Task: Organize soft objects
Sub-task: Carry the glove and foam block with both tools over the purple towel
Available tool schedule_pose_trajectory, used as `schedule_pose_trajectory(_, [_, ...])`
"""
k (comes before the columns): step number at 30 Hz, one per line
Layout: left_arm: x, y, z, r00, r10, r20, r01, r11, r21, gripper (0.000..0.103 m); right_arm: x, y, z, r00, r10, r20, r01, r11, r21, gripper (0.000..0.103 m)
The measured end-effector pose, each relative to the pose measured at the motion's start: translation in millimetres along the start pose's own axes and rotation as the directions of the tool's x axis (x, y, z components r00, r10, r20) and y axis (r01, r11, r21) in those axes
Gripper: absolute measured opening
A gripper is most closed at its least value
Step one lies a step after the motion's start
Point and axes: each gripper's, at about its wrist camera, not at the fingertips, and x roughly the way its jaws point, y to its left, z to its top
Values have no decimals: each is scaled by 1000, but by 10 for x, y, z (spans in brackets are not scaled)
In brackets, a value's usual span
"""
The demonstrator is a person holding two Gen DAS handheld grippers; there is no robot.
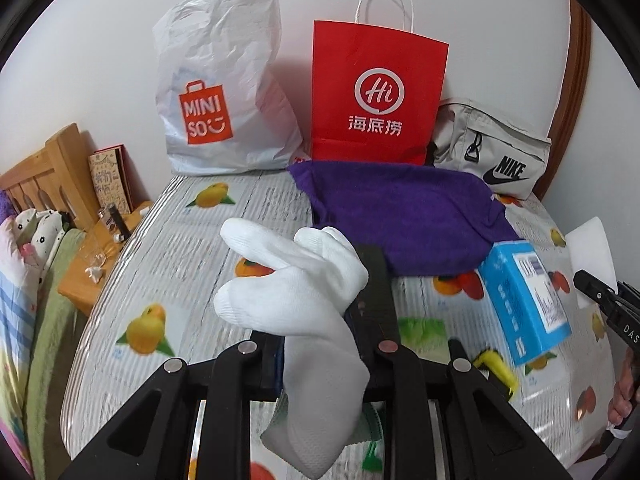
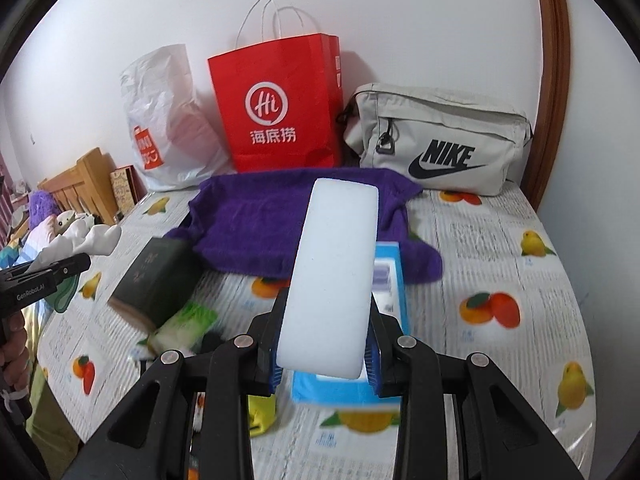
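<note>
Two hand-held grippers hung above a table covered in a fruit-print cloth point(image 2: 500, 240), each already carrying something soft. The left gripper point(image 1: 320, 336) was clamped on a pair of white socks point(image 1: 296, 276), toes fanning up and away to the left, cuffs drooping below the jaws. The right gripper point(image 2: 326, 344) pinched a white sponge block point(image 2: 336, 272) at its near end — its long axis ran straight ahead, along the fingers, toward the far wall. Against that wall stood three containers: a white plastic bag point(image 1: 216, 92) on the left, a red paper bag point(image 1: 376, 92) in the middle with its mouth open upward, and a grey pouch point(image 2: 436, 136) on the right, lying on its side. The red bag lay almost dead ahead of both grippers. A purple towel point(image 2: 288, 220) lay flat between grippers and bags, low enough to pass over. A dark book point(image 2: 156, 280) and a blue box point(image 1: 524, 300) sat on the near part of the table, below the carried items.
</note>
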Motion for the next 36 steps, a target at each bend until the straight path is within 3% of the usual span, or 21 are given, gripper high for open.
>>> schedule_pose_trajectory(17, [678,-143,594,999,2,-42,-2,1000,7,23,729,-41,605,999,15,-40,-17,999,-48,32])
schedule_pose_trajectory(36, [1611,-307,1119,989,-45,-140,44,999,-10,23,1642,-294,887,985,-2,-170,-4,999,-37,32])
